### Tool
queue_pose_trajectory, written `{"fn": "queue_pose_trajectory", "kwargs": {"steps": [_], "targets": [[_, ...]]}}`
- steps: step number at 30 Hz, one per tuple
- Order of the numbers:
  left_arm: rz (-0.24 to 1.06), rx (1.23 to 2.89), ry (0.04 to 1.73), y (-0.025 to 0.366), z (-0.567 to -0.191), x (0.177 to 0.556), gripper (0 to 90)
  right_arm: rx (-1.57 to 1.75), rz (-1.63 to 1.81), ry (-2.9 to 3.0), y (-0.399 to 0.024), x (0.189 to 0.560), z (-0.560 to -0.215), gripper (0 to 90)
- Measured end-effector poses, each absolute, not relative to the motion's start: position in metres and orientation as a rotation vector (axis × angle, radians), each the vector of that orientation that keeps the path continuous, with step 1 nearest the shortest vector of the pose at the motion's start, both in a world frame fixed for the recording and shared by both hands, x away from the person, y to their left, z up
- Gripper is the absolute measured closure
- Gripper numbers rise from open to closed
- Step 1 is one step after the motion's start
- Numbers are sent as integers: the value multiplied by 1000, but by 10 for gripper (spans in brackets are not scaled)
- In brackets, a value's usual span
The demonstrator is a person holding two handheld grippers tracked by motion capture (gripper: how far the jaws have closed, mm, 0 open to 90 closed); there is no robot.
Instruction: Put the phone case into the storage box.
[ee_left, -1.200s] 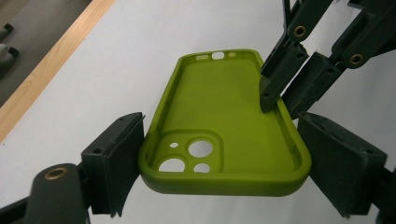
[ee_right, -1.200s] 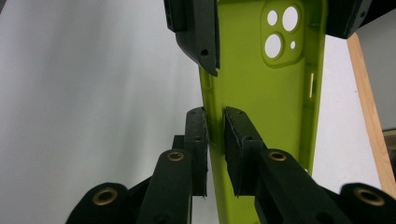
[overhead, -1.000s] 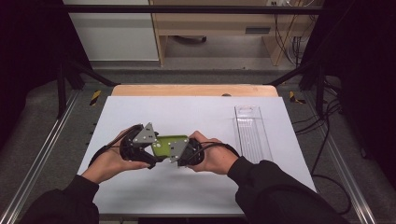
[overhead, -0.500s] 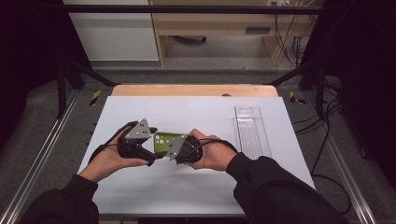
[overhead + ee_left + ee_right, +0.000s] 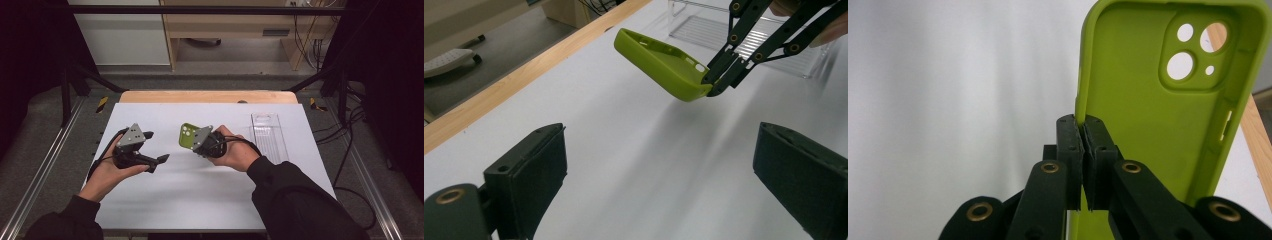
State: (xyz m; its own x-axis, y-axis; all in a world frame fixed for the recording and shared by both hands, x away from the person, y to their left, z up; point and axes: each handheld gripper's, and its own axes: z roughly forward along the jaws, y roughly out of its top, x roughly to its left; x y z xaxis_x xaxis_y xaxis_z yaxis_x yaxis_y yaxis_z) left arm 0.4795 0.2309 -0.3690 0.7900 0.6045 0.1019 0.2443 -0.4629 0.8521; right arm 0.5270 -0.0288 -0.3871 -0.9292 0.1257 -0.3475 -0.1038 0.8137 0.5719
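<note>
White table [image 5: 200, 200] ahead, the right gripper [image 5: 196, 138] pinches the green case [image 5: 188, 135] by one side wall and lifts it clear, maybe to show its inside, while the left gripper [image 5: 164, 159] waits beside it, jaws wide and empty.

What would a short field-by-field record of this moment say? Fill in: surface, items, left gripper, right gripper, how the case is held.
surface: white table with a wooden far edge
items: green phone case; clear tray at the table's right
left gripper: open, holding nothing, clear of the case
right gripper: shut on the case
how the case is held: pinched by one side wall, lifted off the table, camera cut-outs at the far end, hollow side facing the right gripper view
</note>
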Motion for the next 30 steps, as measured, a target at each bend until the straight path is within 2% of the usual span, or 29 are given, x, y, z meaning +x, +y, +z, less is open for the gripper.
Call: {"fn": "queue_pose_trajectory", "kwargs": {"steps": [5, 11, 22, 27, 30], "targets": [[479, 1994, 660, 228, -380, 477, 58, 72, 860, 2604, -33, 532, -387, 877], [553, 1922, 730, 224, -397, 475, 58, 180, 918, 2550, -37, 535, -386, 877], [676, 1801, 818, 235, -398, 467, 58, 310, 988, 2454, -51, 536, -371, 877], [680, 1775, 851, 241, -409, 461, 56, 400, 1028, 2407, -61, 535, -362, 877], [706, 1835, 836, 238, -417, 461, 54, 449, 1065, 2373, -67, 536, -357, 878]]}}
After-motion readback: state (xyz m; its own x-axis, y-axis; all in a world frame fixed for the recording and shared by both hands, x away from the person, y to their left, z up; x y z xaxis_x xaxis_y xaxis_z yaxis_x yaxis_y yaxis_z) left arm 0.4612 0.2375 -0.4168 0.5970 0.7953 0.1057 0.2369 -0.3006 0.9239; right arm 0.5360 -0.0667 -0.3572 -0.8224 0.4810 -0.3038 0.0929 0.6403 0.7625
